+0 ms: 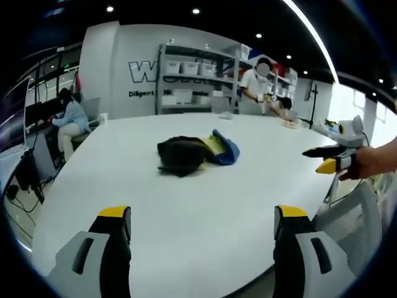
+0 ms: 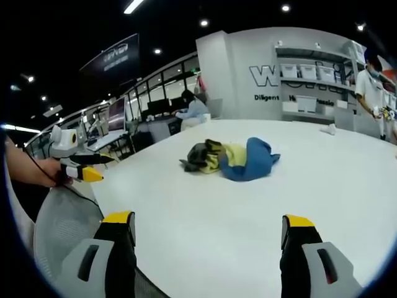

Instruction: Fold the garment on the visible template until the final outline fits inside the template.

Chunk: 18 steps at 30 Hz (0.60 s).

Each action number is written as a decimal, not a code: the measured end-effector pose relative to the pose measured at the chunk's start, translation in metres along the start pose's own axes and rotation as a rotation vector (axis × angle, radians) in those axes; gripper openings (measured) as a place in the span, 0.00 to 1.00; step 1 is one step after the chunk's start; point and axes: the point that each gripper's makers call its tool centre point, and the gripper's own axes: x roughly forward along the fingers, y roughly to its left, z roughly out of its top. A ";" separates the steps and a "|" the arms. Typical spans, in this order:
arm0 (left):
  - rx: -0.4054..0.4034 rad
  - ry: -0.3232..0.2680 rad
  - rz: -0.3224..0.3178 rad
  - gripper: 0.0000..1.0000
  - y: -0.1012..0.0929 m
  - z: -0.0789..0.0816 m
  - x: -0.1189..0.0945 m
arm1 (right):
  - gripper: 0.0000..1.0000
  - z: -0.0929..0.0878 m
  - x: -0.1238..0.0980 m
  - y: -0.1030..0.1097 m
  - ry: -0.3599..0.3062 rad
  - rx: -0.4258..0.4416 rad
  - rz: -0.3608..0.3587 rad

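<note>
garment bunched mid-table, both grippers clear of it

left gripper view: left gripper (image 1: 201, 226) sat low over the near edge of the white table (image 1: 186, 205), jaws spread wide, nothing between them. garment (image 1: 197, 153) lay crumpled near the table's middle, dark part to the left, yellow and blue to the right, well apart from the jaws. right gripper (image 1: 330, 159) came in at the right edge, held by a hand (image 1: 372, 162), off the table's side.

right gripper view: left gripper (image 2: 87, 167) showed at the left beside a grey chair (image 2: 62, 223). right gripper (image 2: 208, 233) hung over the near edge, jaws spread, holding nothing. garment (image 2: 232, 159) lay beyond it, untouched.
</note>
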 end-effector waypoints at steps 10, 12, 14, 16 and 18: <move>-0.006 0.011 0.005 0.96 0.001 -0.003 0.001 | 0.95 -0.002 0.000 0.001 0.009 0.002 0.003; -0.006 0.013 0.007 0.96 0.002 -0.003 0.001 | 0.95 0.000 0.000 0.001 0.007 0.002 0.002; -0.004 0.015 0.006 0.96 0.001 -0.003 0.001 | 0.95 0.001 -0.001 0.000 0.006 0.003 0.002; -0.003 0.017 0.006 0.96 0.001 -0.004 0.001 | 0.95 0.000 -0.001 0.000 0.008 0.003 0.001; -0.004 0.017 0.008 0.96 0.001 -0.004 0.001 | 0.95 -0.002 -0.001 -0.001 0.010 0.004 0.000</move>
